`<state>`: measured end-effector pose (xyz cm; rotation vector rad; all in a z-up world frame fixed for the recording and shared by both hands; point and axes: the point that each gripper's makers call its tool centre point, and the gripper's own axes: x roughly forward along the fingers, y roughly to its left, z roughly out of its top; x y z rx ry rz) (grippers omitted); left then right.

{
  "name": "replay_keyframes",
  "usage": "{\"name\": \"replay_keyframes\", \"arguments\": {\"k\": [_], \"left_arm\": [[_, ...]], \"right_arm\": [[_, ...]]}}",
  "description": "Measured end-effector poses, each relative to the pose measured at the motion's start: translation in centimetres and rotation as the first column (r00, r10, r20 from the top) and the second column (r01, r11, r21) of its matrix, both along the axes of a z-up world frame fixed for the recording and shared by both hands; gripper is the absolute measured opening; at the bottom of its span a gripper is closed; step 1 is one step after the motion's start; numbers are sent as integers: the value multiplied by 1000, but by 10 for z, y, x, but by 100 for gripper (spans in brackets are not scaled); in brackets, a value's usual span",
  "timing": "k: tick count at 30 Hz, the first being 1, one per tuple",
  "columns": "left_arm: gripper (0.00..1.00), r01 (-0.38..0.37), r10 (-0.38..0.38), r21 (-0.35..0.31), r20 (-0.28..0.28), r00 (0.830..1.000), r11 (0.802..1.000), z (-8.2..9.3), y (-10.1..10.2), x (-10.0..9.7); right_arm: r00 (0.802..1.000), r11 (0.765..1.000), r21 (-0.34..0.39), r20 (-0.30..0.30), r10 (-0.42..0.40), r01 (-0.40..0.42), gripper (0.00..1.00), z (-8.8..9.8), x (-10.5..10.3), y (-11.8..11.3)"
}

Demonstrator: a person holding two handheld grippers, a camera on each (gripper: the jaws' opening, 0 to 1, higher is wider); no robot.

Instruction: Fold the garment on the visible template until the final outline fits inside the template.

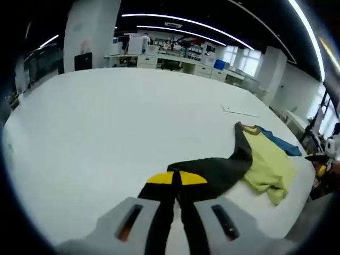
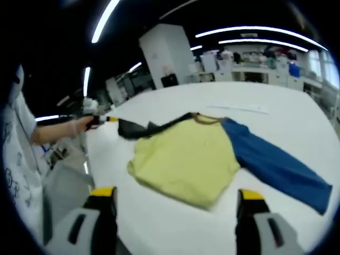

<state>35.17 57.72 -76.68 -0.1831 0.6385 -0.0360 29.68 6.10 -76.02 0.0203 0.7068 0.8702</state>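
A long-sleeved shirt lies on the white table (image 1: 106,122), with a yellow-green body (image 1: 271,164), a black sleeve (image 1: 223,170) and a blue sleeve (image 1: 281,143). My left gripper (image 1: 177,178) is shut on the end of the black sleeve, which is pulled out straight from the body. In the right gripper view the same body (image 2: 186,156) lies flat, the blue sleeve (image 2: 276,167) stretches right, and the black sleeve (image 2: 143,128) runs left to the left gripper (image 2: 103,121), held by a hand. My right gripper (image 2: 177,194) stands open just short of the shirt's near hem, holding nothing.
A thin pale strip (image 1: 239,110) lies on the table beyond the collar. A person in a white shirt (image 2: 21,159) stands at the table's edge. Benches with equipment (image 1: 175,56) and a white pillar (image 2: 167,53) stand far behind. Bare tabletop stretches left of the shirt.
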Motion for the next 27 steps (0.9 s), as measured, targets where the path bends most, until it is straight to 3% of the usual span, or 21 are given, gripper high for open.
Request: {"name": "replay_keyframes", "arguments": {"k": [2,11,19,27], "left_arm": [[0,-20,20,-6,-15,1000,1000,-9,17,8],[0,-55,58,37,-100,993,998,-37,62,31],[0,-53,65,88,-138,988,995,-39,72,45],[0,-103,114,107,-100,988,989,-35,92,56]], "right_arm": [[1000,1000,3,-7,-4,4,93,-1,2,0],[999,1000,-10,-30,-12,11,93,-8,6,-2],[999,1000,-8,-39,-26,26,93,-9,8,-2],[999,1000,-12,-46,-28,28,93,-12,8,0]]}}
